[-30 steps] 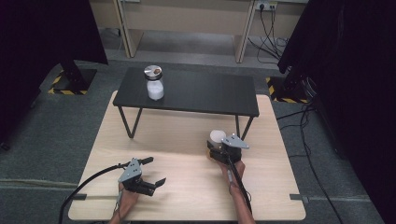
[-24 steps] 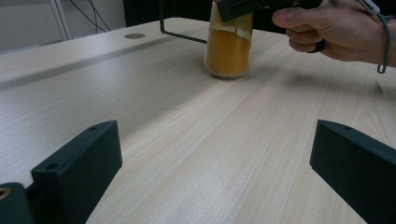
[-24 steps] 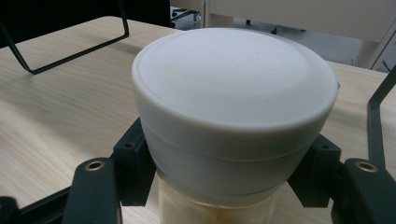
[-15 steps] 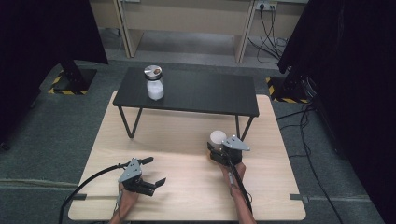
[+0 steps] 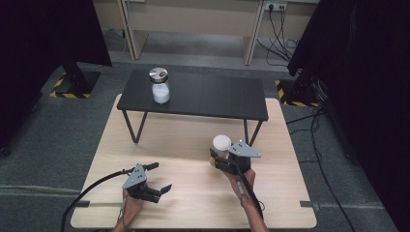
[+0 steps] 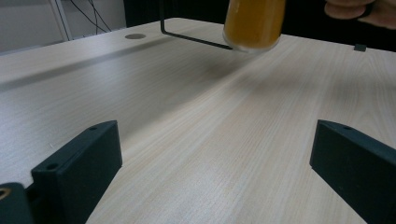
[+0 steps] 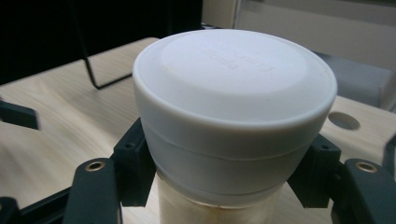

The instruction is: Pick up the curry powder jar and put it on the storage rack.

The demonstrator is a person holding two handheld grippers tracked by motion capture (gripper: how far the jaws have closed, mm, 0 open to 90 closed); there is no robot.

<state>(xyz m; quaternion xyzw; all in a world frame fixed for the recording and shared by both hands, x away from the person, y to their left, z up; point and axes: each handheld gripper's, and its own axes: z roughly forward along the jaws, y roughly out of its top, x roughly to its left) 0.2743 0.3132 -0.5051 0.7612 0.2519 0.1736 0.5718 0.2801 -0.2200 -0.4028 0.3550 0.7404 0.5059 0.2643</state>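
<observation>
A jar with a white lid (image 5: 221,142) and orange contents is held just under its lid by my right gripper (image 5: 218,158), at the right of the pale wooden table (image 5: 188,140). The right gripper view shows the lid (image 7: 233,88) large, with a black jaw pressed on each side. In the left gripper view the jar's orange base (image 6: 252,23) seems to hang just above the wood, its shadow below it. My left gripper (image 5: 162,176) rests low near the table's front left, open with nothing between its jaws (image 6: 215,158).
A low black table (image 5: 212,96) stands across the far half of the wooden one. On its left end is a second jar with a silver lid and white contents (image 5: 159,87). Black metal legs (image 5: 138,126) drop to the wood. Cables trail off the front edge.
The right gripper with the jar has edged very slightly toward the person. The left gripper has stayed put.
</observation>
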